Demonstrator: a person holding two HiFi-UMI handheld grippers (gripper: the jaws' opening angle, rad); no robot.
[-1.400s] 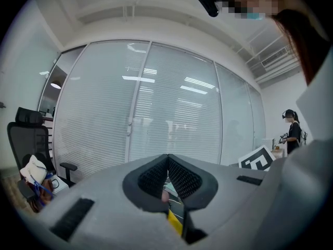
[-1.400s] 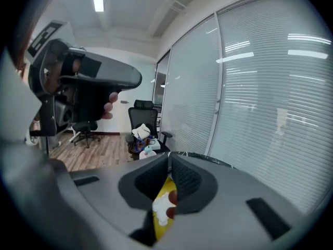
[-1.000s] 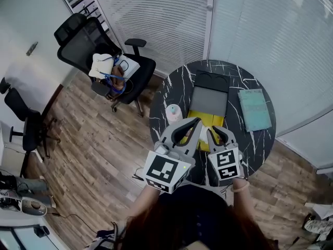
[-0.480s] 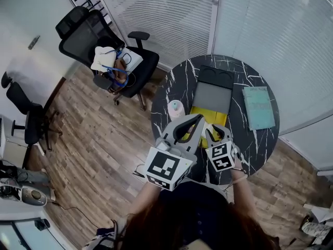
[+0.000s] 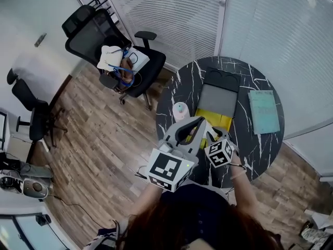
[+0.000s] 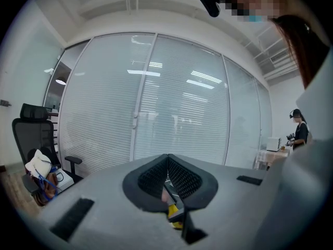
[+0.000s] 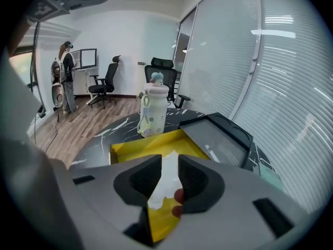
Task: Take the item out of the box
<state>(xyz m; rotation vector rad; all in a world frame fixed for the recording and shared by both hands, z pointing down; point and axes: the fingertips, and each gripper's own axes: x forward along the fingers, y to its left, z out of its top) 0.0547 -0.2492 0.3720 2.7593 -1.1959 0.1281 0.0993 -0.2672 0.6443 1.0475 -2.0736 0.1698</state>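
On the round black marble table (image 5: 250, 142) lies an open yellow box (image 5: 213, 120) (image 7: 151, 147) with a white sheet-like item (image 7: 167, 178) inside. My right gripper (image 5: 218, 135) (image 7: 169, 163) hovers low over the box's near end, open by a narrow gap with nothing between its fingers. Two small red blobs (image 7: 177, 202) show by its right jaw; I cannot tell what they are. My left gripper (image 5: 199, 122) (image 6: 167, 158) is held higher, over the box's left side, tips touching, shut and empty. Parts of the box are hidden under both grippers.
A grey tray or lid (image 5: 219, 95) (image 7: 221, 134) lies just beyond the box. A white-and-pink bottle (image 5: 180, 110) (image 7: 153, 111) stands left of the box, a teal notebook (image 5: 264, 111) to the right. An office chair (image 5: 117, 56) with a bag stands off the table. Blinds behind.
The right gripper has sunk lower and moved a little forward over the yellow box. The left gripper stays raised and shut. The head view has shifted slightly.
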